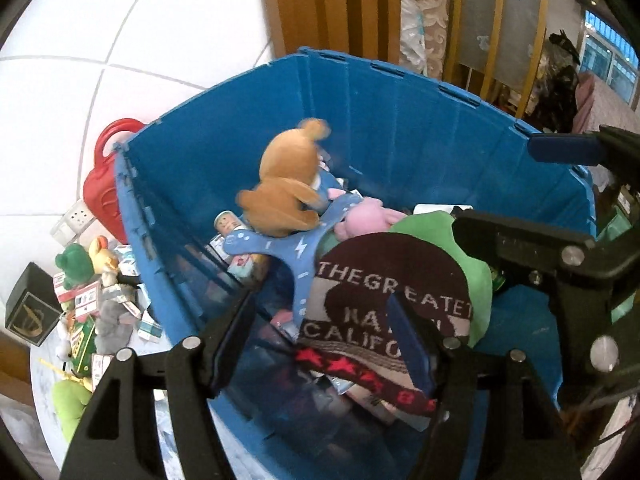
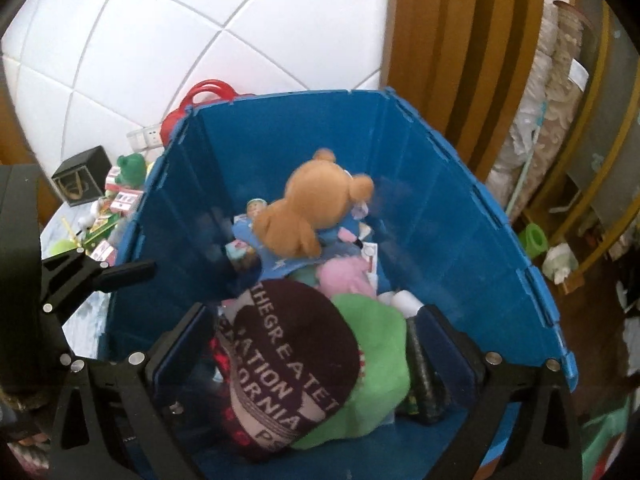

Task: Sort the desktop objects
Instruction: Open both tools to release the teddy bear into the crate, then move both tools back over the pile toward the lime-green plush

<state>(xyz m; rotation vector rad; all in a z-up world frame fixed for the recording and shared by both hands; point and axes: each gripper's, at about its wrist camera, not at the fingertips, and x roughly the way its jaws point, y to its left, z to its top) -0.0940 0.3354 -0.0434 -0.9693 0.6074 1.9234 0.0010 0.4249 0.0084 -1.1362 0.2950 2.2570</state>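
A blue plastic crate (image 1: 400, 128) (image 2: 440, 208) holds a brown plush bear (image 1: 288, 184) (image 2: 316, 204), a pink plush (image 1: 364, 220) (image 2: 344, 280), a maroon knit hat with white lettering (image 1: 384, 304) (image 2: 288, 360), green cloth (image 2: 372, 352) and small boxes. My left gripper (image 1: 320, 344) is open above the crate, over the hat. My right gripper (image 2: 312, 356) is open, its fingers either side of the hat and green cloth; it also shows in the left wrist view (image 1: 560, 248). Neither holds anything.
Left of the crate the table (image 1: 168, 432) bears a green frog plush (image 1: 76, 264), small cartons, a grey plush (image 1: 112, 320), a black box (image 1: 32, 304) and a red bag (image 1: 104, 184). White tiled wall behind; wooden panels and curtains to the right.
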